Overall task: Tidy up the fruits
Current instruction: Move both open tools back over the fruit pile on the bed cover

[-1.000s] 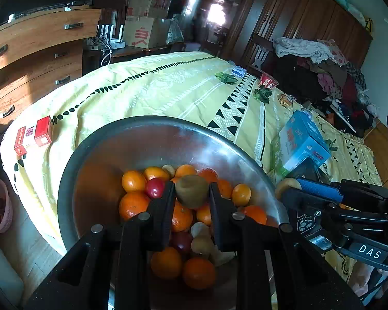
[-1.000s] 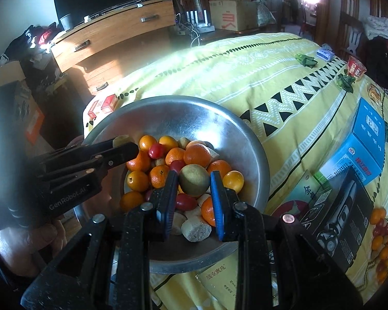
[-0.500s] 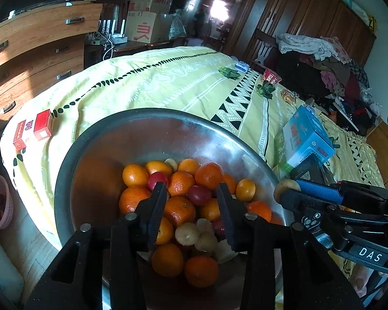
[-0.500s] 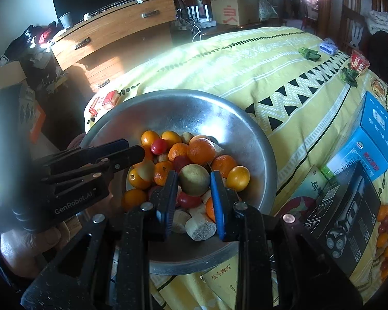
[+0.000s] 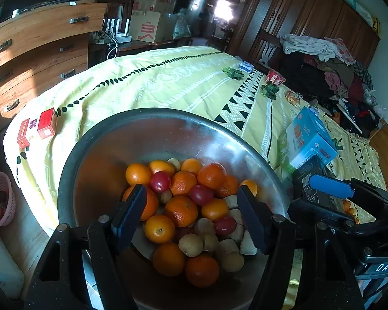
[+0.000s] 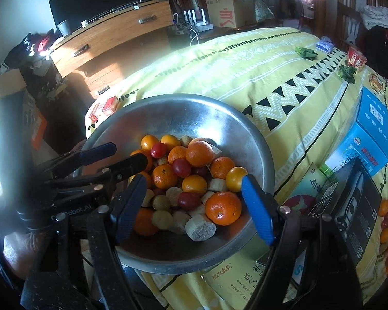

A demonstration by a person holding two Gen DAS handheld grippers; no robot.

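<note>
Hovering over the steel bowl (image 5: 95, 155) at the bed's edge, left gripper (image 5: 191, 215) and right gripper (image 6: 194, 201) both have jaws opening with nothing pinched, fruits (image 5: 183, 206) heaped inside, and any nudge could tip that overhanging bowl.

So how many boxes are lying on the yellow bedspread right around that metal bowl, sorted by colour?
Red boxes: 2, side by side to the left of the bowl
Blue box: 1, to the right of the bowl
Black box: 1, in front of the blue one
Total: 4
</note>
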